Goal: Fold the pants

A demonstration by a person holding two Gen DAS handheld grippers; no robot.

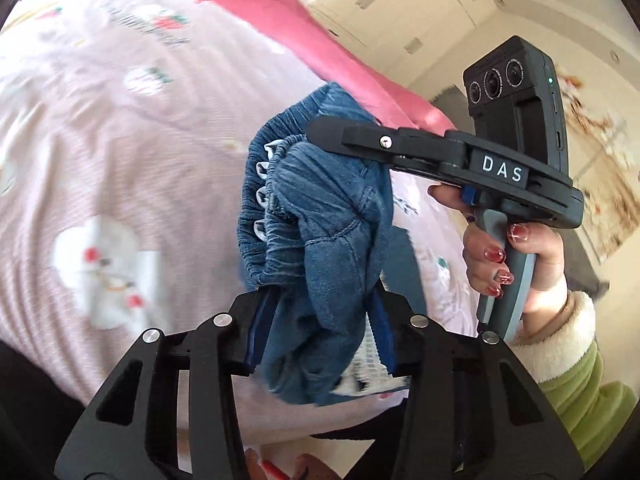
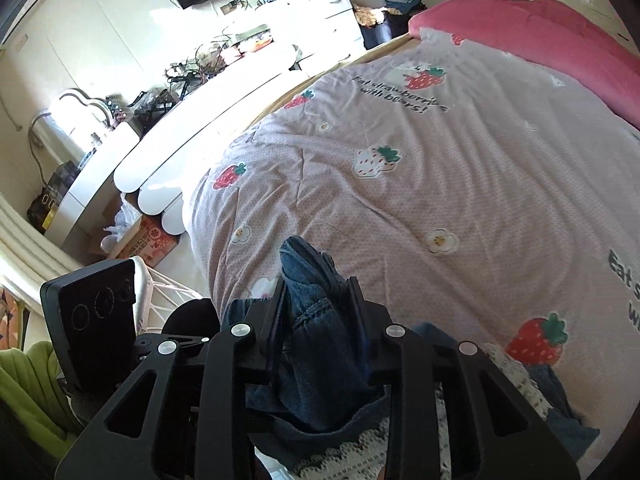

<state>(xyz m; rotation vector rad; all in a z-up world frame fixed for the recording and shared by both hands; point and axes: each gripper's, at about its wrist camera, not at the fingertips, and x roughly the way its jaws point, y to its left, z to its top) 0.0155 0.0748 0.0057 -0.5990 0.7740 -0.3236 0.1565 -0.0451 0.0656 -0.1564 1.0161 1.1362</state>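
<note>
Denim pants [image 1: 320,240], bunched with a gathered elastic waistband, hang lifted above the bed [image 2: 460,184], pinched in both claws: the left claw [image 1: 316,332] clamps one fold, the right claw [image 2: 320,316] another, just beside it. Wide soft quilt, pink with printed strawberries, stretches ahead to a plain pink blanket [image 2: 540,28] at its far edge.

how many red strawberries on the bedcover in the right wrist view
4: one beside the far slogan, one near the far-left edge, one on the left side, one near right. The pants may hide more.
</note>
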